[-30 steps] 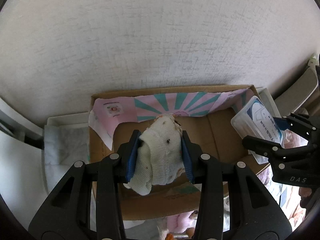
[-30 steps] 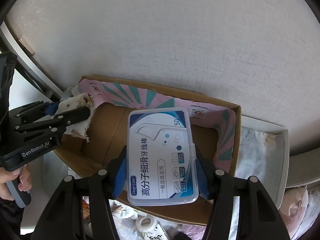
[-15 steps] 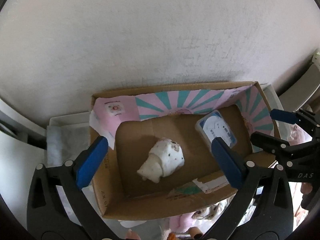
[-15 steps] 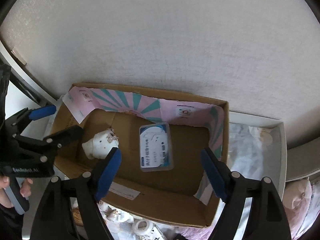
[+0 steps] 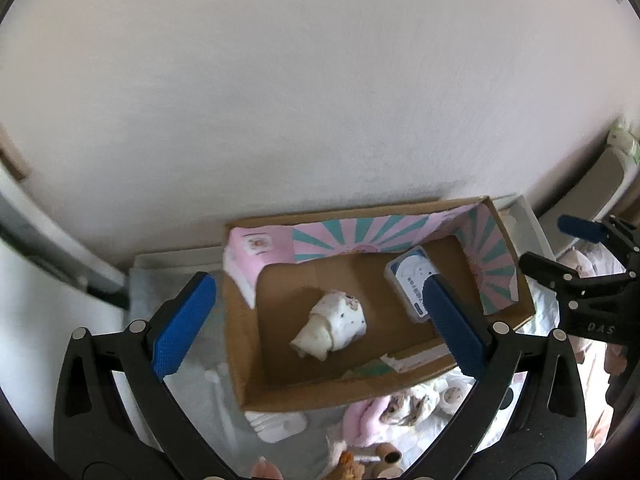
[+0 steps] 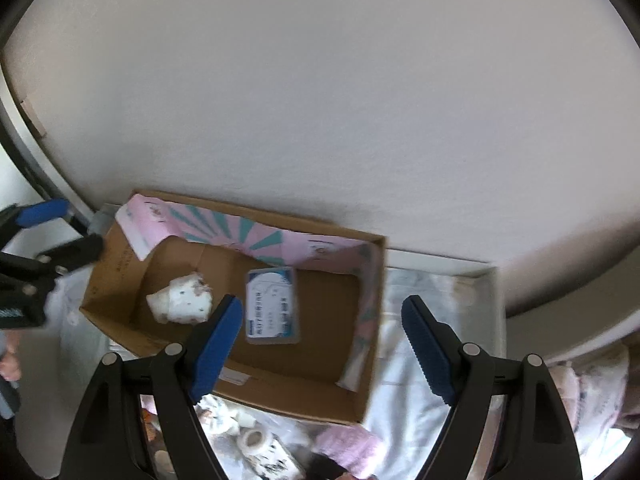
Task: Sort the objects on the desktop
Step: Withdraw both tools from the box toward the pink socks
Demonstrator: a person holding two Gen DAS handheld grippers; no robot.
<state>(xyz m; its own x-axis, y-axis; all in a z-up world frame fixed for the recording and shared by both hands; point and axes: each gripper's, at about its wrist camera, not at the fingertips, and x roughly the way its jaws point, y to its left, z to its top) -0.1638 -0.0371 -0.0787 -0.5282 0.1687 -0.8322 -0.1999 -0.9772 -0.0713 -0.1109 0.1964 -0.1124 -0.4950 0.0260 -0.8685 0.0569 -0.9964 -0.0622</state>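
Both wrist views look down into a cardboard box (image 5: pixel 256 376) set against a pale wall (image 5: pixel 320 100); pink-and-teal striped paper lines its far and right inner walls.

Left gripper (image 5: pixel 316 320): jaws spread wide, nothing between the blue pads, held above the box. In its view one pad sits at 9 o'clock outside the box's left wall, the other at 3 o'clock over the box's right part.

Rolled white cloth (image 5: pixel 330 326), speckled and stained, lies on the box floor near the centre, loose, touching no gripper.

Clear plastic floss-pick case (image 6: pixel 273 306), blue-and-white label up, lies flat on the box floor at 3 o'clock of the cloth, a gap between them. In the left view the right pad overlaps its near end; no contact shown.

Right gripper (image 6: pixel 322 344): jaws open wide, empty, above the box's near right corner.

Outside the box at 6 o'clock: a tape roll (image 6: pixel 254 440), pink fabric (image 6: pixel 344 446) and small clutter, blurred. A white tray (image 6: pixel 494 320) with crumpled white material lies at 3 o'clock of the box.
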